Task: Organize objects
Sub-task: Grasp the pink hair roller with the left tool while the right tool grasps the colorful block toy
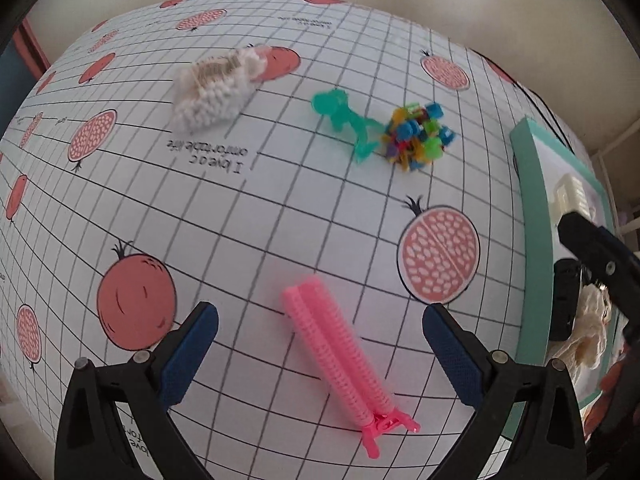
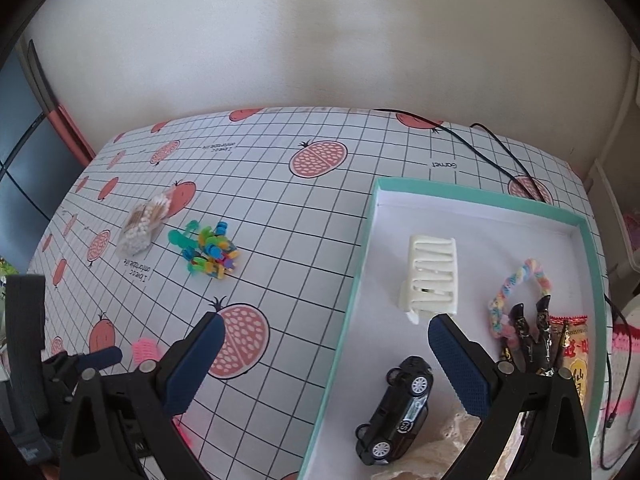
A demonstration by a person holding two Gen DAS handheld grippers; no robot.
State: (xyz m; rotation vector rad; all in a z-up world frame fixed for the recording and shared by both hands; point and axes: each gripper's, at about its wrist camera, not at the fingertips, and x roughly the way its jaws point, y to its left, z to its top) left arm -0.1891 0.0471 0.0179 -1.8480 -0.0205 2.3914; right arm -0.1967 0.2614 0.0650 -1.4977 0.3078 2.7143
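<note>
plain white wall behind, and under it a table [image 2: 320, 208] in a grid cloth printed with pomegranates. on its right side sits a teal-rimmed tray [image 2: 352, 292] that already holds a cream claw clip [image 2: 432, 276], a black toy car [image 2: 400, 404], a pastel scrunchie [image 2: 516, 288], a dark claw clip [image 2: 532, 340], a snack packet [image 2: 576, 356] and some lace at the near edge.

still out on the cloth: a bag of cotton swabs [image 1: 212, 92] far back, a green toy [image 1: 344, 120] touching a bright block cluster [image 1: 416, 136], and nearest, a pink roller clip [image 1: 340, 360].

the left gripper [image 1: 320, 340] is spread wide and holds nothing; the roller lies between its fingers, slanting away to the left, handle end nearest the camera. the right gripper [image 2: 326, 354] is also wide and empty, hanging over the tray's left rim near the car.

the step in hand looks like picking up the roller. since it lies skewed to the jaw line, i would turn the wrist so the pads meet its long sides, come down over the ribbed barrel rather than the thin handle, and close gently; it is round and may roll or squirt out. lift clear of the rim before moving right, and set it in the bare patch at the tray's far left corner.
</note>
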